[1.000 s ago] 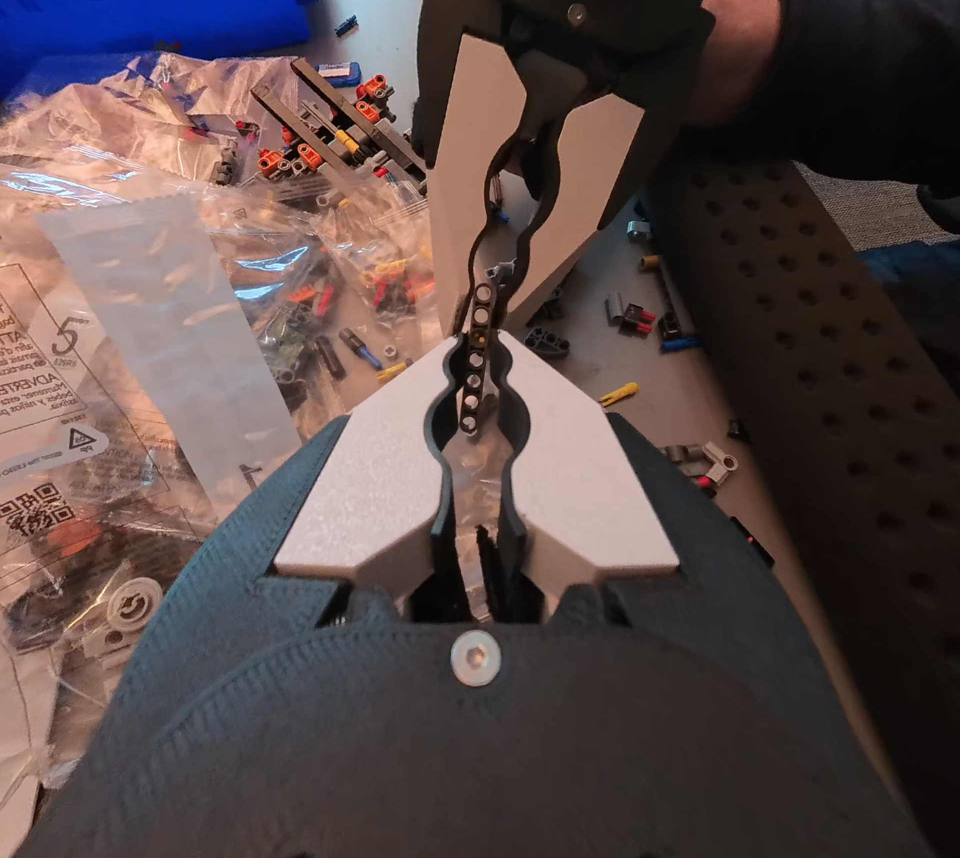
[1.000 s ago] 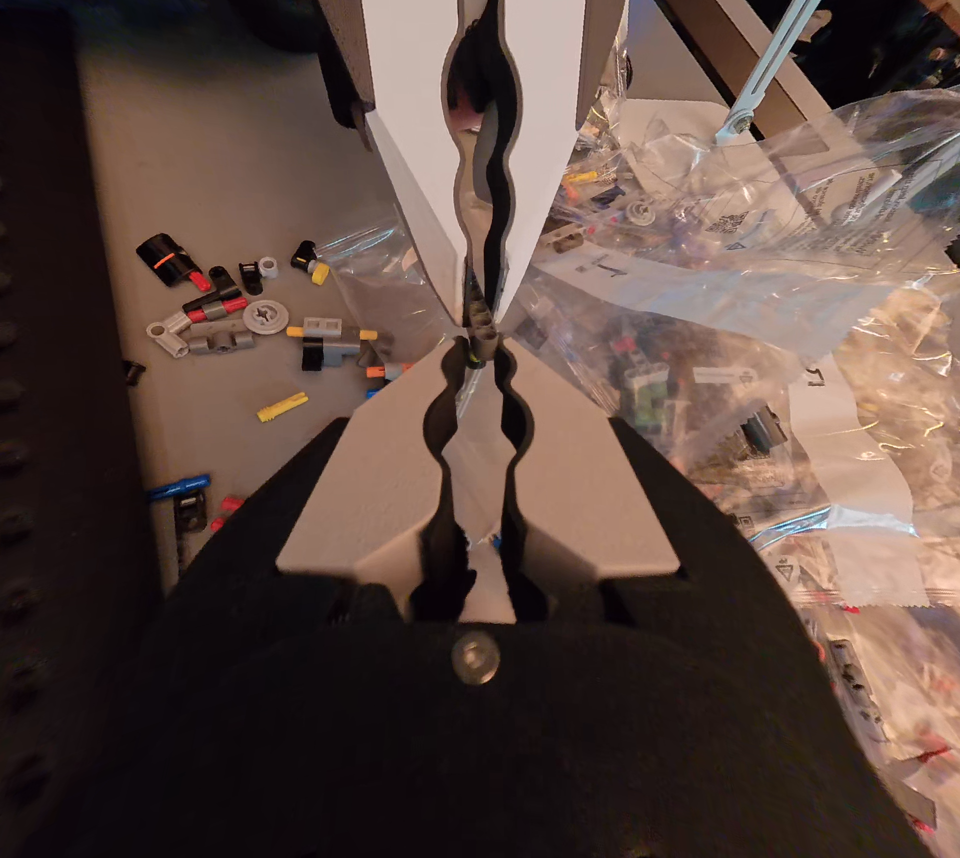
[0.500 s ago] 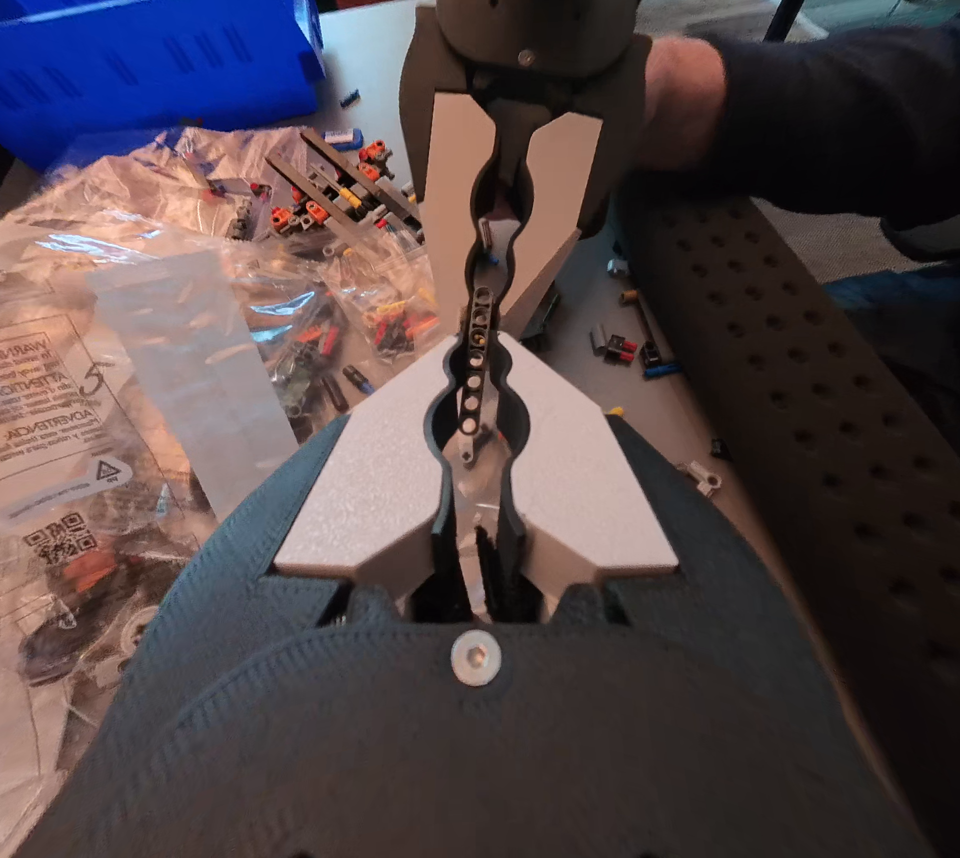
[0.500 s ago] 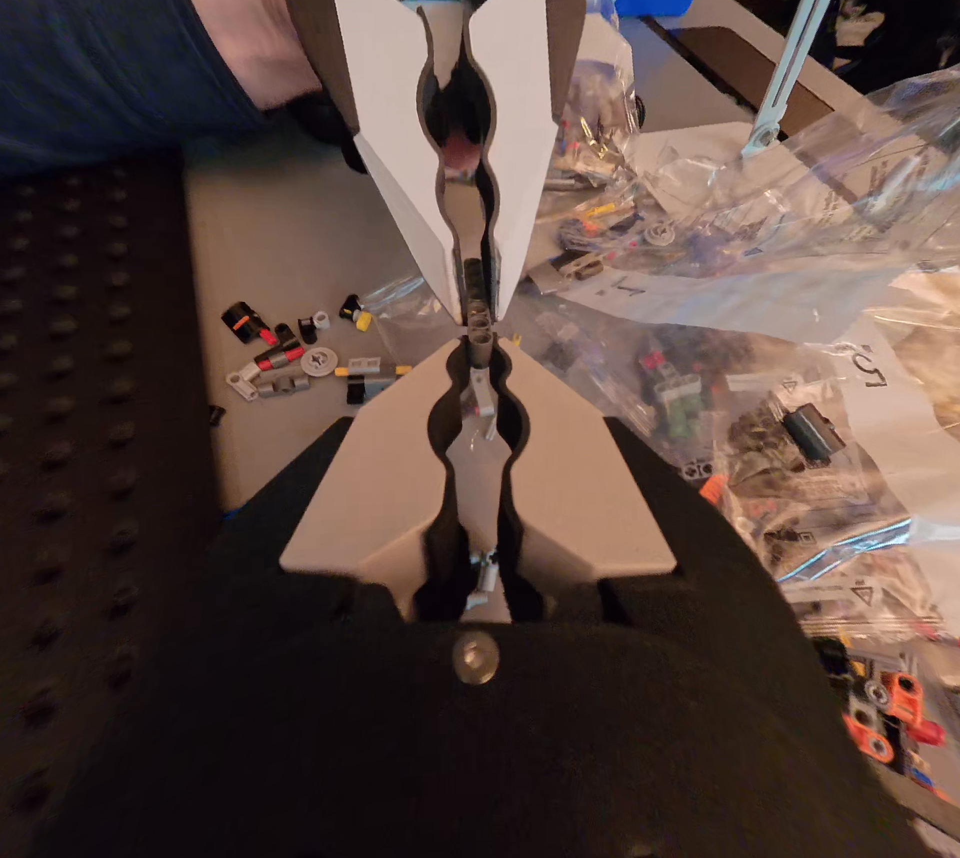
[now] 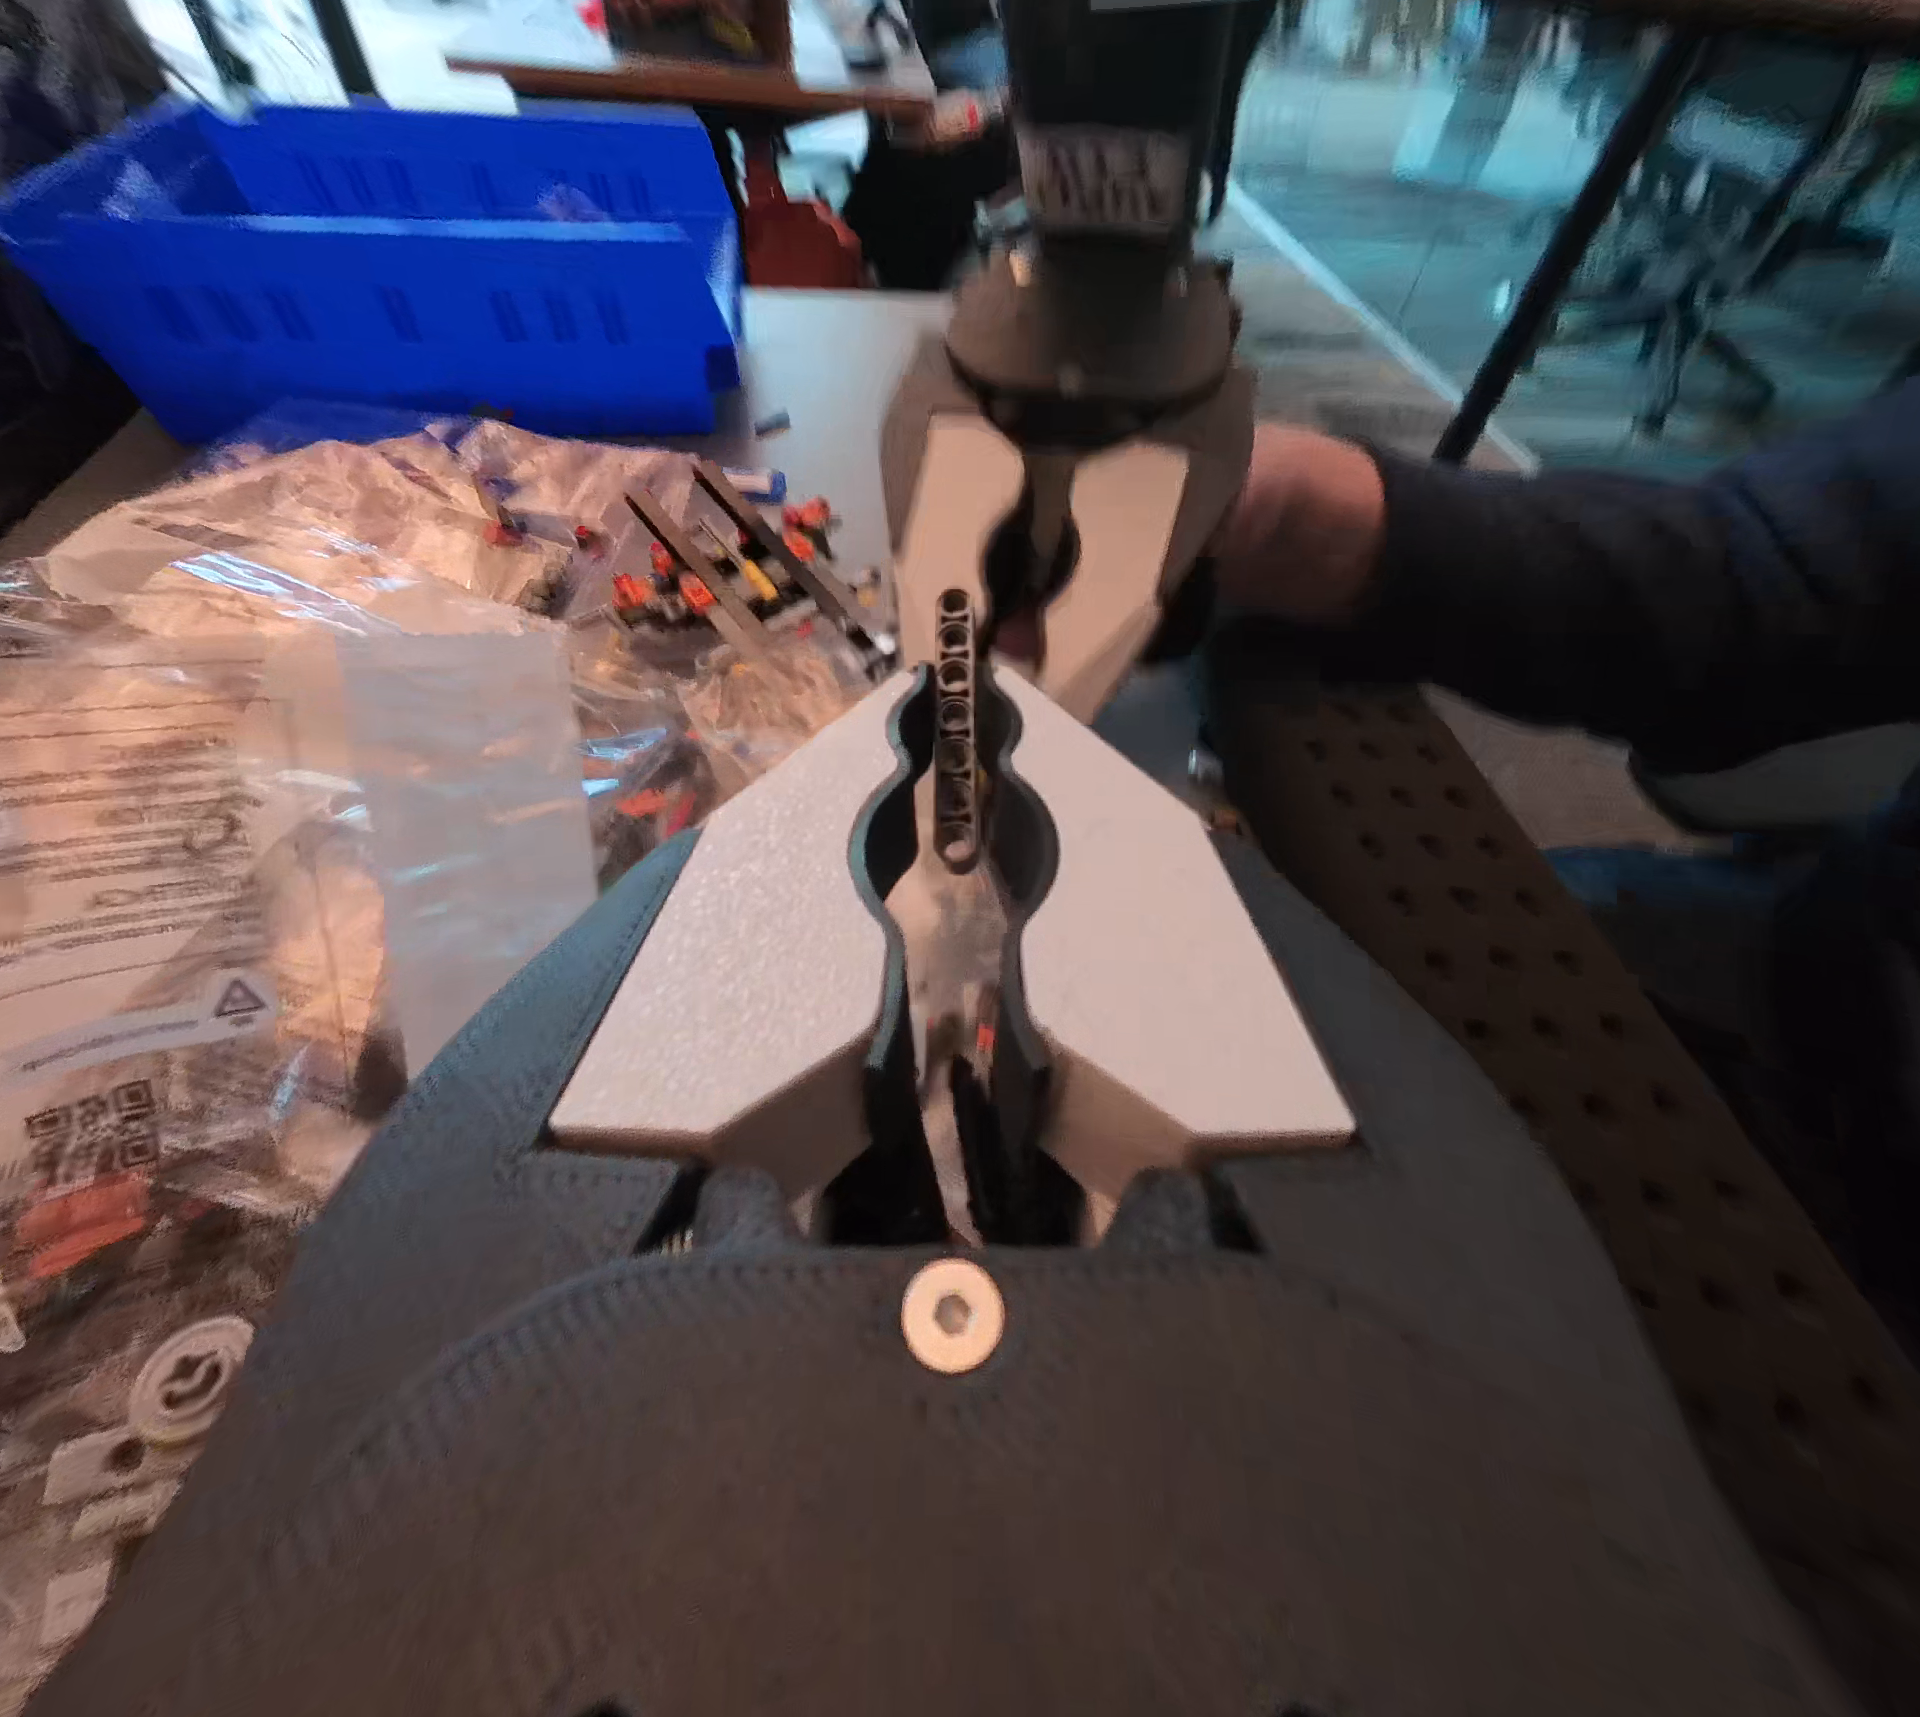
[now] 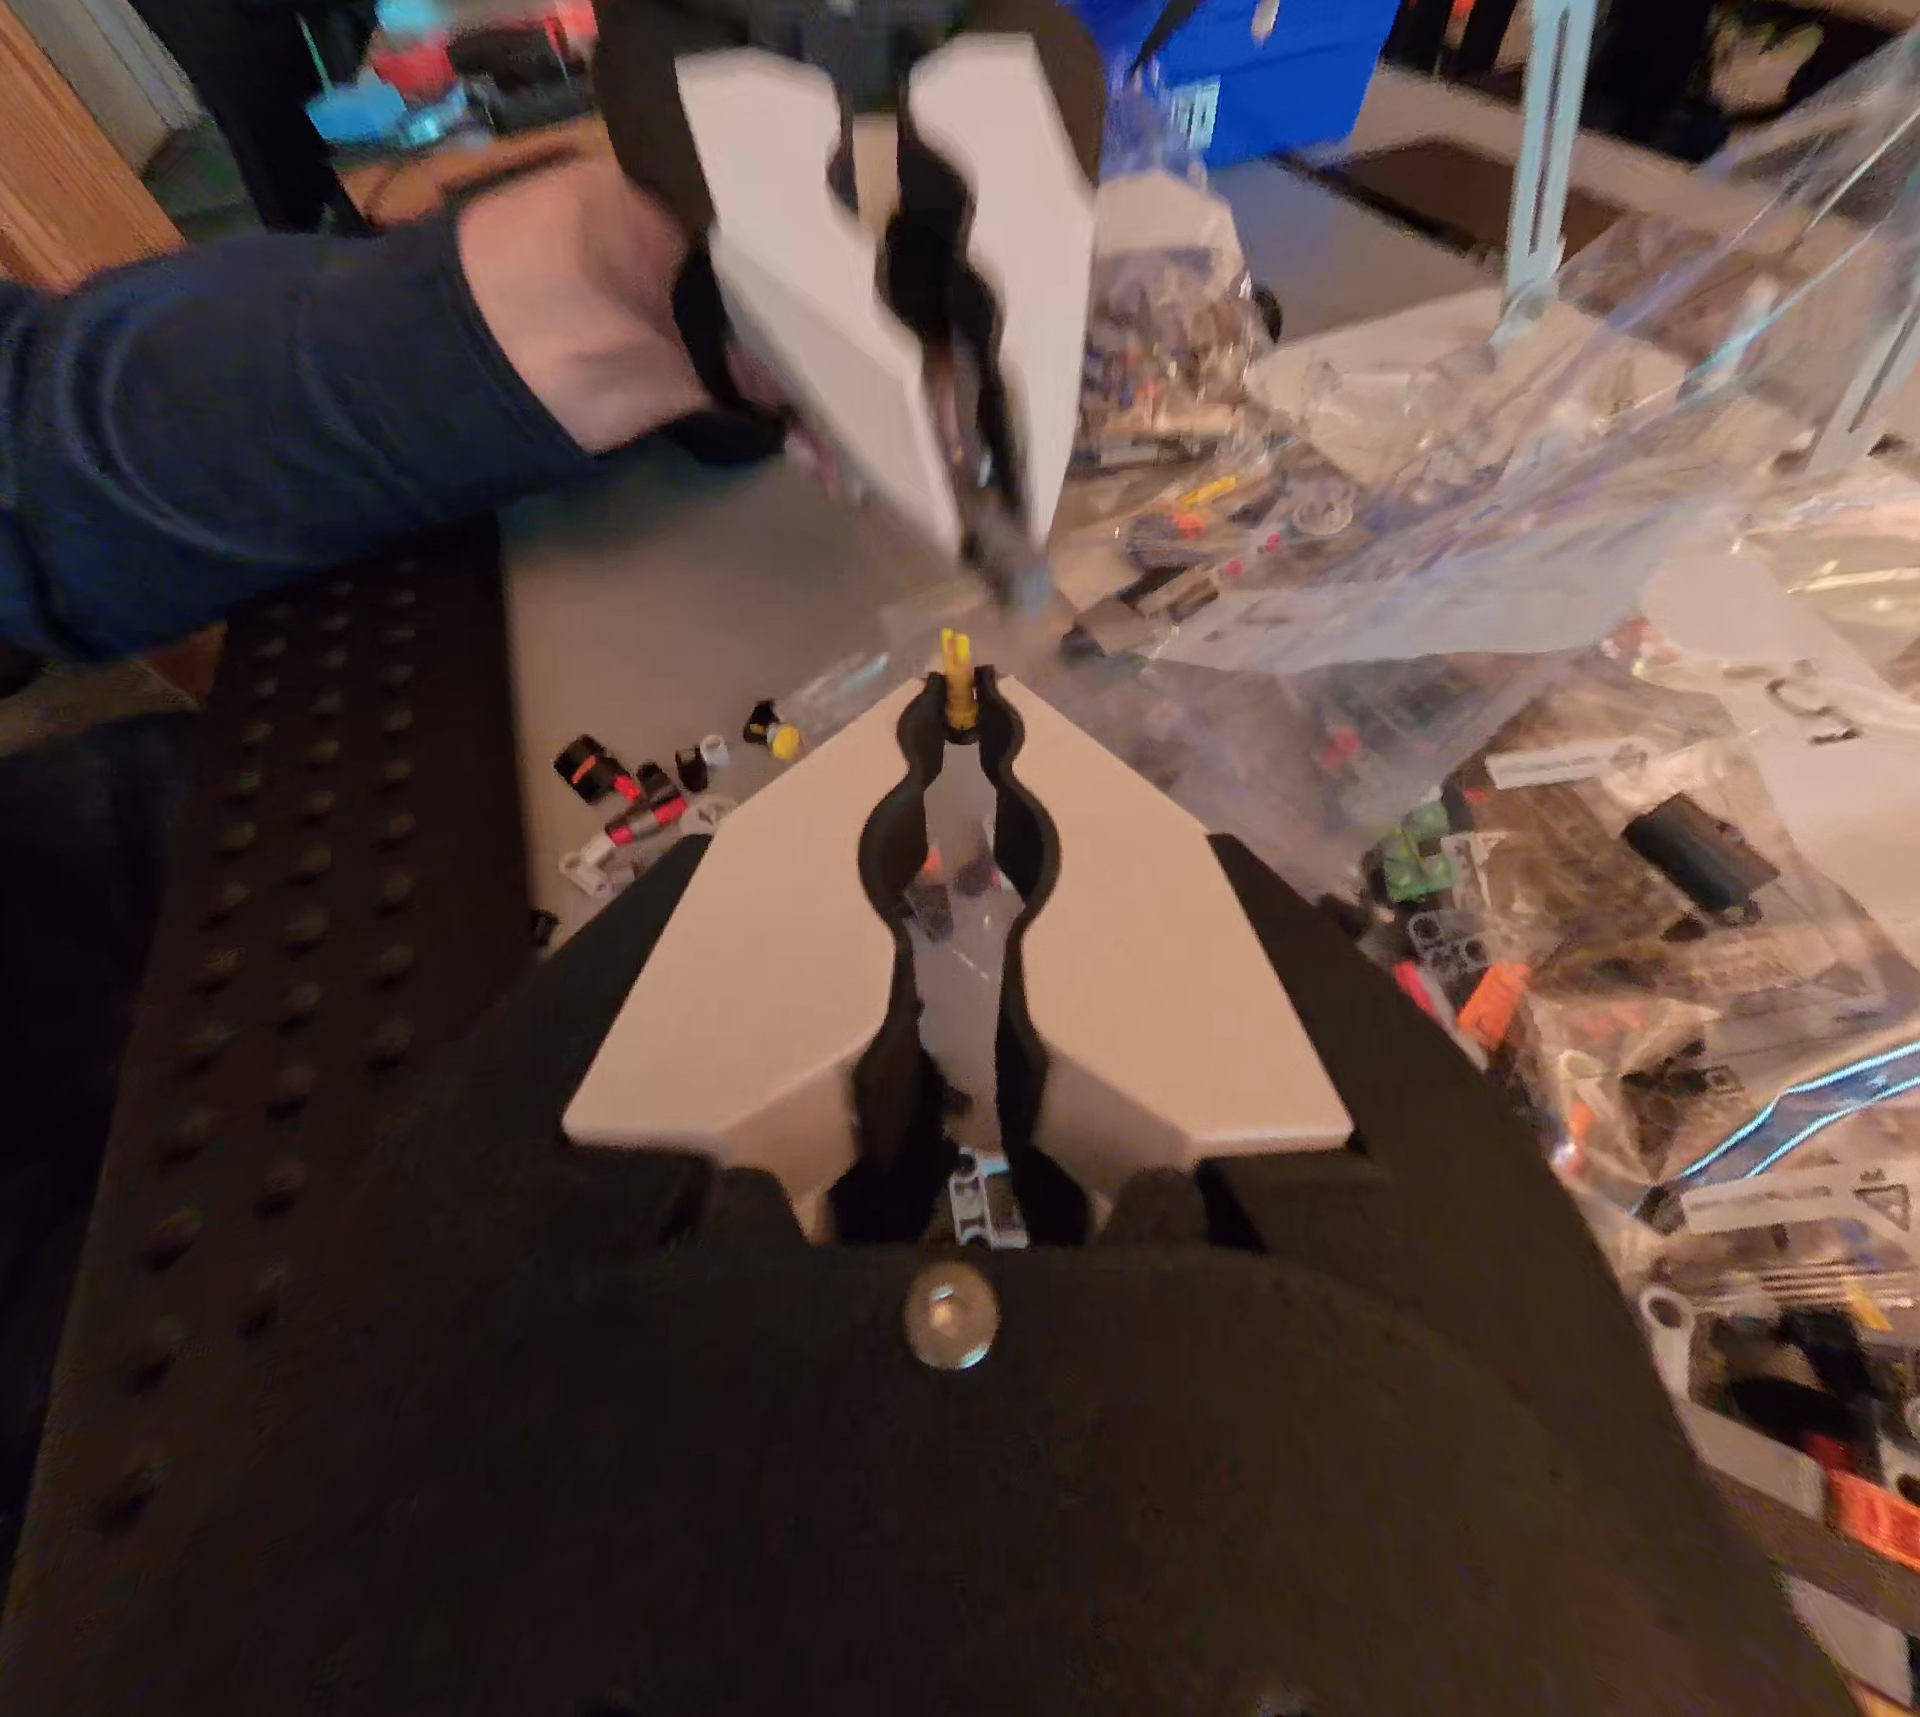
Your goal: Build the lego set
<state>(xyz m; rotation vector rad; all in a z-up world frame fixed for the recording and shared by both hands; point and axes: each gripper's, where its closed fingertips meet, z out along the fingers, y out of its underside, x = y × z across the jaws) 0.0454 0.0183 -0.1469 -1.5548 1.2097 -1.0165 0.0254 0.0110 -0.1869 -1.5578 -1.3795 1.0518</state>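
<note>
Since half a second ago the two tongs have pulled apart: they were tip to tip on the beam, now there is a clear gap and both views have tilted up to show more of the room.

Left tongs (image 5: 956, 680) clamped on the dark perforated beam (image 5: 958, 732); it sits lengthwise between the fingers, far end poking past the tips. In the right wrist view the same tongs (image 6: 997, 566) show blurred, beam end just visible at the tips.

Right tongs (image 6: 958, 691) closed on a small yellow pin (image 6: 958, 680), which sticks out forward from the tips, pointing towards the beam but well short of it. In the left wrist view the right tongs (image 5: 1013, 628) sit behind the beam's far end; pin not discernible there.

Both held above the tabletop (image 6: 675, 587). Loose small parts (image 6: 644, 794) lie on it near the black perforated mat (image 6: 312, 836). Clear plastic bags (image 5: 260, 732) of parts cover the other side, with a partly built dark frame with orange pieces (image 5: 738, 566) beyond them. Blue bin (image 5: 395, 275) at the far edge.
</note>
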